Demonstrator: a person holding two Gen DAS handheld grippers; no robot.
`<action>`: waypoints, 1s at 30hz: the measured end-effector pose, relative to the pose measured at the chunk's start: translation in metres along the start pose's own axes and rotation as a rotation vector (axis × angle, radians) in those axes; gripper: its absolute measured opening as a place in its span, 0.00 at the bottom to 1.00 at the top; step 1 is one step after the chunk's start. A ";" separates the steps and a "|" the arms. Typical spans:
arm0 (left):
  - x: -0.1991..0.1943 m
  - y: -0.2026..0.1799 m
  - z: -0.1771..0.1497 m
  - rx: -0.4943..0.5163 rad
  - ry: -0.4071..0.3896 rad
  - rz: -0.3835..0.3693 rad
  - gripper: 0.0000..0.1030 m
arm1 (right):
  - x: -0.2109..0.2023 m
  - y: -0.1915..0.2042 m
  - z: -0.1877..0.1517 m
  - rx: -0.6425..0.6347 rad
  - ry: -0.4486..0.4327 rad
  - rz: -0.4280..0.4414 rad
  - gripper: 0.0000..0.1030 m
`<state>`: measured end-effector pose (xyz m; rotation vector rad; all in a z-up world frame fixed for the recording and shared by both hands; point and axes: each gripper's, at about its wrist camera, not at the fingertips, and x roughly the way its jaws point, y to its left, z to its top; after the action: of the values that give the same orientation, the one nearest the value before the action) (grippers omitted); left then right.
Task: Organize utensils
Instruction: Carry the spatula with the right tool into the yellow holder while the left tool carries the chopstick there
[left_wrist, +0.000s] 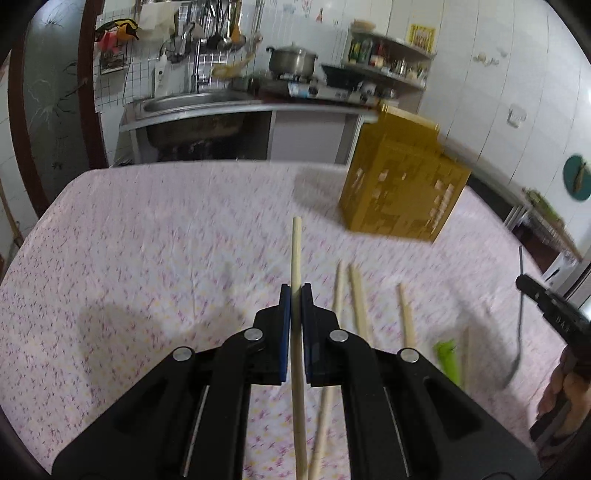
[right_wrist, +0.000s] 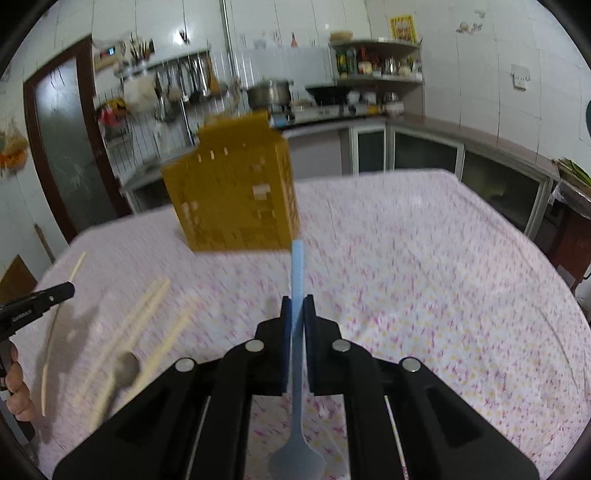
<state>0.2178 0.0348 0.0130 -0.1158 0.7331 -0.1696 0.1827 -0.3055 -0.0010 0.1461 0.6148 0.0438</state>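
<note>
On floral tablecloth (left_wrist: 147, 240) in kitchen, left fingers (left_wrist: 284, 306) pinching chopstick (left_wrist: 295, 251), right fingers (right_wrist: 285, 314) pinching blue spoon (right_wrist: 296, 280).

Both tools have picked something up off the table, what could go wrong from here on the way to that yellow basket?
The left tool pinches a long chopstick partway along, so it could pivot or slip. The right tool holds a blue spoon by its thin handle, bowl hanging behind; it may swing. Both could collide at the yellow basket.
</note>
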 end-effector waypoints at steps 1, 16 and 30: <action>-0.002 -0.001 0.005 -0.007 -0.008 -0.017 0.04 | -0.003 0.000 0.004 0.005 -0.010 0.007 0.07; 0.004 -0.039 0.059 0.017 -0.101 -0.159 0.04 | 0.000 0.012 0.054 -0.033 -0.088 -0.013 0.07; 0.015 -0.062 0.097 0.061 -0.153 -0.207 0.04 | 0.001 0.025 0.102 -0.047 -0.171 0.011 0.07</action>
<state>0.2869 -0.0244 0.0844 -0.1453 0.5626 -0.3767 0.2429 -0.2938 0.0845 0.1061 0.4415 0.0562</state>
